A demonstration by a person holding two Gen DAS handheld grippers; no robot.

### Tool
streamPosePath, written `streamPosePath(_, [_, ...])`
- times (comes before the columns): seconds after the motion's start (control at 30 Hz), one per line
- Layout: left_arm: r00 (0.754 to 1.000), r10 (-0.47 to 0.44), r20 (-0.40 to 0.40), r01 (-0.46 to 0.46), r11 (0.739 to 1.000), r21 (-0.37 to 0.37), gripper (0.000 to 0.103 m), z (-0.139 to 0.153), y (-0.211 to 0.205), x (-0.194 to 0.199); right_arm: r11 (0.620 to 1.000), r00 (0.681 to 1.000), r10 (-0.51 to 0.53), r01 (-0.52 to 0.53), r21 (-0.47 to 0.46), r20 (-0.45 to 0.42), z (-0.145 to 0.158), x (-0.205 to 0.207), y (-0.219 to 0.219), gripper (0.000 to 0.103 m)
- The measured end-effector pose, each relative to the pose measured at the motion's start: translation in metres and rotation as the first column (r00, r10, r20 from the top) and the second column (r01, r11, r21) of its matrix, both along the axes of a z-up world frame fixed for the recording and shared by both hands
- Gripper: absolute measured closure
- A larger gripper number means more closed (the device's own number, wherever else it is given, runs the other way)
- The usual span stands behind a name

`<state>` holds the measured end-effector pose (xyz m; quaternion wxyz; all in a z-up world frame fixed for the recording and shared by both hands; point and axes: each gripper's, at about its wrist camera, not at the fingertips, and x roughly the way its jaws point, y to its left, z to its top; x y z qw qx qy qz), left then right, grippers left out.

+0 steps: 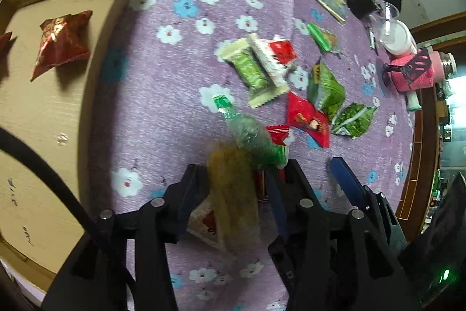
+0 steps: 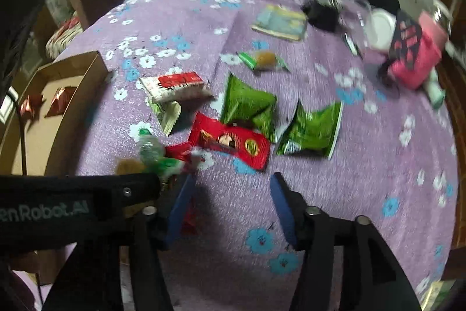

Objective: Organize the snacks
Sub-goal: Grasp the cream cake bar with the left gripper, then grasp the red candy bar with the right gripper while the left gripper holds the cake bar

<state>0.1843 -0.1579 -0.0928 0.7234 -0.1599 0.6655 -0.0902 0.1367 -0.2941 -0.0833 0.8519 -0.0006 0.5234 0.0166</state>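
The left gripper (image 1: pixel 233 188) is standing partly open with a blurred golden snack in a clear green-ended wrapper (image 1: pixel 233 165) lying between its fingers; the blur keeps me from telling whether the pads are pressing on it, so I cannot say whether it is grasped or released. A white and red packet (image 1: pixel 204 220) is lying under it on the purple flowered cloth covering the bench (image 1: pixel 163 112). The right gripper (image 2: pixel 230 188) is hanging just beside the left one, jaws apart and holding nothing, its left finger (image 2: pixel 180 209) sitting close to a small red packet (image 2: pixel 189 219) on the cloth.

Further out, the loose pile is waiting: a long red packet (image 2: pixel 230 143), two green pouches (image 2: pixel 247 107) (image 2: pixel 311 130), and a red and white wafer pack (image 2: pixel 174 86) lying across a green and white one (image 2: pixel 167 114). Off to the left, the cardboard box (image 1: pixel 96 72) is already holding shiny red packets (image 1: pixel 61 42).

Judging by this, the sorting is in its early part, with most snacks not yet boxed. The step in hand seems to be picking from the near end of the pile. The next move is probably calling for a firm close on one wrapper alone, then a carry leftward over the box wall; crinkly wrappers could be slipping or dragging a neighbour along
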Motion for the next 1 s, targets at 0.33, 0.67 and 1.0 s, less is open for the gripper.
streamPosePath(0.33, [1.000, 0.018, -0.021, -0.019, 0.999, -0.034, 0.052, 0.001, 0.009, 0.000, 0.988, 0.998, 0.060, -0.061, -0.144, -0.008, -0.004, 0.001, -0.001, 0.087])
streamPosePath(0.67, [0.998, -0.057, 0.010, 0.057, 0.998, 0.008, 0.052, -0.001, -0.023, -0.018, 1.000, 1.000, 0.011, -0.011, -0.014, 0.002, 0.007, -0.026, -0.061, 0.070])
streamPosePath(1.0, [0.996, -0.057, 0.074, 0.058, 0.998, -0.016, 0.089, 0.014, -0.018, -0.026, 0.997, 1.000, -0.016, 0.015, 0.074, 0.010, 0.022, -0.030, -0.079, 0.068])
